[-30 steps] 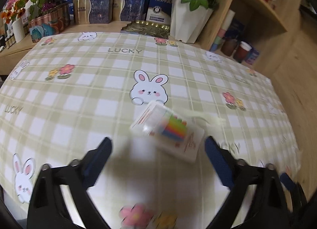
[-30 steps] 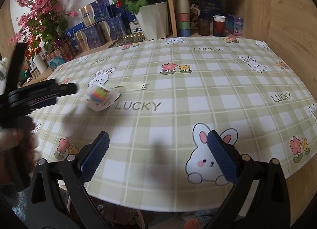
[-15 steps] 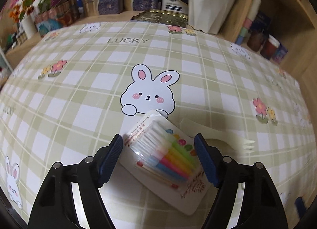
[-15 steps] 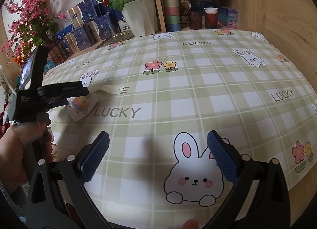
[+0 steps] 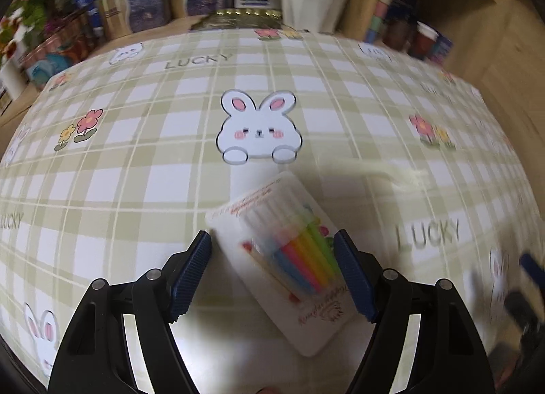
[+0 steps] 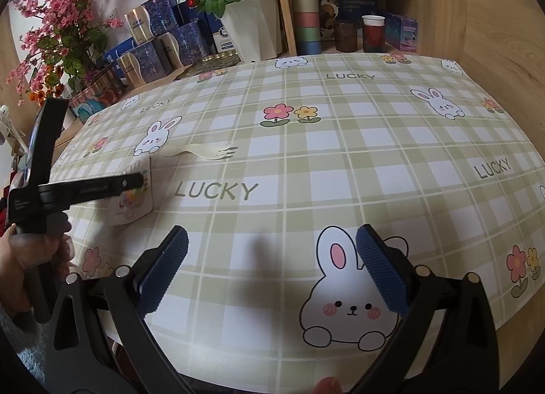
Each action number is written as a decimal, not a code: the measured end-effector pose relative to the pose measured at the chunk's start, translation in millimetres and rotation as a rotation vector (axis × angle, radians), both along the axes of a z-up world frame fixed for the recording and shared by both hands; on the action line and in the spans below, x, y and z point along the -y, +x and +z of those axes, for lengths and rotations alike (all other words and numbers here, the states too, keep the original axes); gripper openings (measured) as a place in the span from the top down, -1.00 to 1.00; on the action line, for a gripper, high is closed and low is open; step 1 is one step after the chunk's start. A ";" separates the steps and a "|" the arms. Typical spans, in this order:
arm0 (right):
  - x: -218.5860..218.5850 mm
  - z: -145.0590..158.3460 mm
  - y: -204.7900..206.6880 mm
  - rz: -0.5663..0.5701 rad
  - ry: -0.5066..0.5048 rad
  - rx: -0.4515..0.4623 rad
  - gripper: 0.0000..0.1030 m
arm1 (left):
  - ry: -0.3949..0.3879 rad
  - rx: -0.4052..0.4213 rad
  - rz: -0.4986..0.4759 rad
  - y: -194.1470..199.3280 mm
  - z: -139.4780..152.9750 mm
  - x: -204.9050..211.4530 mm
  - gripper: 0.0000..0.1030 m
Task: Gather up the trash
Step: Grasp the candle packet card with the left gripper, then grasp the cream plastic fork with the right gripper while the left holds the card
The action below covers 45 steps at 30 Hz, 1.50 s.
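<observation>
Fingers: left gripper [image 5: 272, 269] tilted down, straddling candle pack [image 5: 289, 257], contact unclear | right gripper [image 6: 270, 271] spread, empty

Hand-held grippers: two, left hand-held gripper [image 5: 272, 273], right hand-held gripper [image 6: 270, 269]
Candle packs [image 5: 289, 257]: one
Plastic forks [image 6: 207, 152]: one
Stacked paper cups [image 6: 306, 15]: four
White flower pots [image 6: 253, 27]: one

Both grippers, left gripper [image 5: 272, 266] and right gripper [image 6: 272, 269], have black frames, silver screws behind the jaws, and ribbed dark-blue pads [image 6: 381, 271].
</observation>
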State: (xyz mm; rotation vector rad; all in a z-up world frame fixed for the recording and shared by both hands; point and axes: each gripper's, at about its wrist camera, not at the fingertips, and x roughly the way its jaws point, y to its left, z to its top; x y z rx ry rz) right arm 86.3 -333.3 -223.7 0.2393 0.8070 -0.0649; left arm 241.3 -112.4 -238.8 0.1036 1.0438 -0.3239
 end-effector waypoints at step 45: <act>-66.4 -3.8 116.4 0.432 -0.191 -0.139 -0.29 | -0.147 0.073 -0.089 -10.0 27.0 -37.4 0.36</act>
